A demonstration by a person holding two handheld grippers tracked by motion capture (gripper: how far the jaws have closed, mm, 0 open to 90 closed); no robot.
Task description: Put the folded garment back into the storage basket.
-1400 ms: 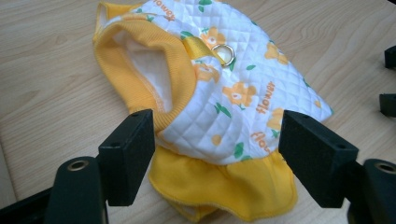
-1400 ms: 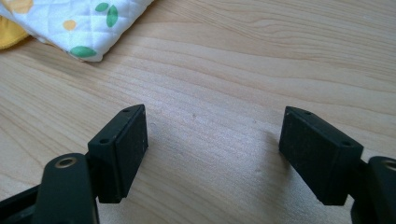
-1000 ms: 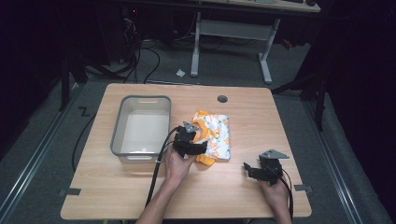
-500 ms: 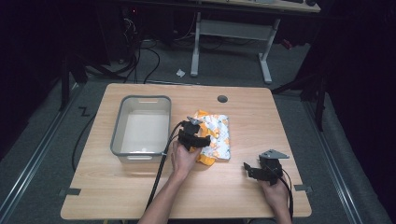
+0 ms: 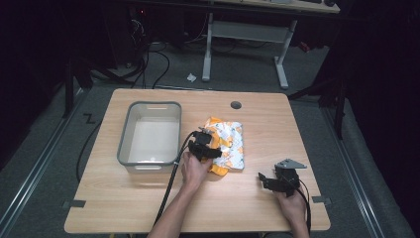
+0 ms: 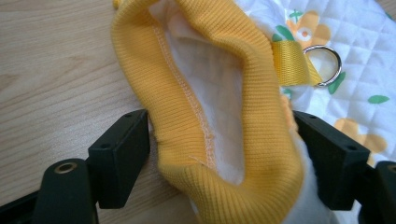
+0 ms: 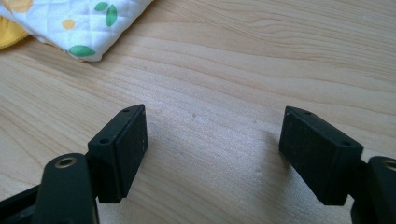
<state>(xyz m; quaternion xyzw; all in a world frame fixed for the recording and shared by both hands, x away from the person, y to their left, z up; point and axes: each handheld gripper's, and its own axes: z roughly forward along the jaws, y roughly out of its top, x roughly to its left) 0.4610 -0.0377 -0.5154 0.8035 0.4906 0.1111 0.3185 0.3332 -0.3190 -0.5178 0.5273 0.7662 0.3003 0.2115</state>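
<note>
A quilted white garment (image 5: 232,141) with an orange flower print and yellow ribbed trim lies folded at the table's middle. My left gripper (image 5: 204,145) is at its left edge. In the left gripper view this gripper (image 6: 224,158) stands open, jaws wide, with the yellow ribbed cuff (image 6: 261,154) bulging between them. A yellow strap with a metal ring (image 6: 323,65) sits just beyond. My right gripper (image 5: 268,180) rests low at the front right, apart from the garment. Its jaws (image 7: 215,149) are open over bare wood, and a corner of the garment (image 7: 70,23) shows at the upper left.
A grey-rimmed plastic bin (image 5: 148,106) stands left of the garment, close to my left hand. A round cable hole (image 5: 236,105) is near the table's far edge. A black cable (image 5: 171,178) trails from the left gripper to the front edge.
My left gripper has edged forward onto the garment's yellow cuff. The right gripper has stayed in place.
</note>
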